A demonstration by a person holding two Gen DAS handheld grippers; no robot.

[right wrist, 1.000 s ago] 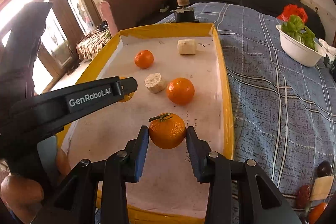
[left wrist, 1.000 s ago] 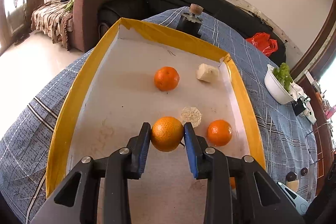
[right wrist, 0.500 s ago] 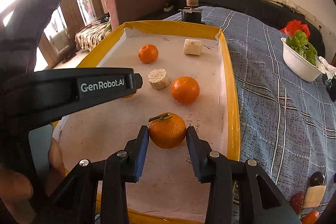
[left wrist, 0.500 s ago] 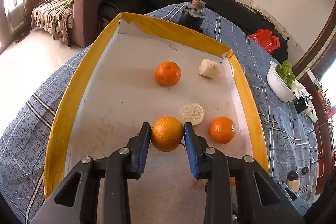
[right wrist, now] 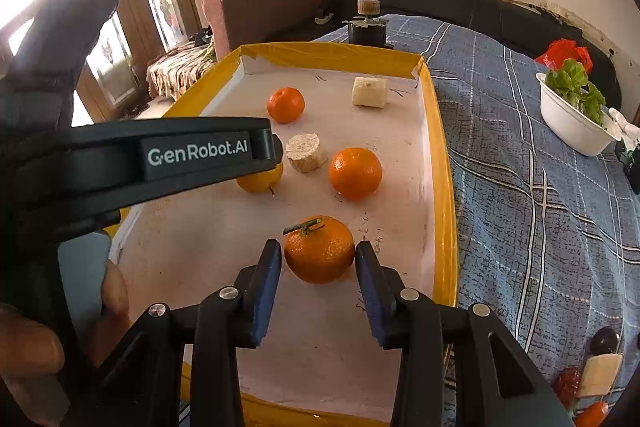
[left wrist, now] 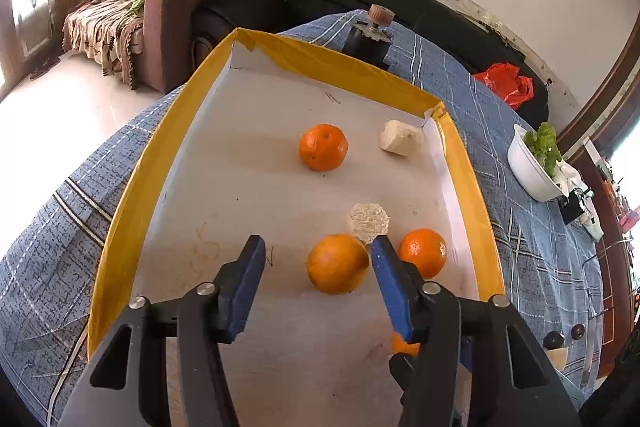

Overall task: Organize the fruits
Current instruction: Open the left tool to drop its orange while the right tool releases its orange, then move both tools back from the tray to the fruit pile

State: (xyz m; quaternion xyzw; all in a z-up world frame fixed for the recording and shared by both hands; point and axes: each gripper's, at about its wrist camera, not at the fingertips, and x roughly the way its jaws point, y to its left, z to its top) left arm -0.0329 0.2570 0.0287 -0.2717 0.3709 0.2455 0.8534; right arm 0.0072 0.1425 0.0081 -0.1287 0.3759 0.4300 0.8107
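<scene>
Both grippers' jaws have just been opening: left gripper (left wrist: 318, 259) stands apart from its orange (left wrist: 337, 263), right gripper (right wrist: 318, 263) loosens around the stemmed orange (right wrist: 319, 249), both near the tray's (right wrist: 438, 131) front edge; firm, round, roll-prone fruit, best gripped across the middle.

Tray (left wrist: 132, 187): lies on the cloth-covered counter (left wrist: 532, 251), centre of both frames.
Far fruit (left wrist: 323, 147): upper middle of the tray, left of a cut chunk (left wrist: 401, 143) near the far right corner.
Near chunk (left wrist: 368, 221): mid-tray, just behind the left-hand fruit (left wrist: 337, 263).
Left-hand fruit: lower centre, between the left gripper (left wrist: 318, 281) fingers, beside the right one.
Third fruit (left wrist: 423, 253): right of that finger, near the tray's right wall.
Stemmed fruit (right wrist: 319, 249): lower centre of the right view, between the right gripper (right wrist: 316, 281) fingers.
Bowl (left wrist: 534, 174): right edge, on the counter.
</scene>
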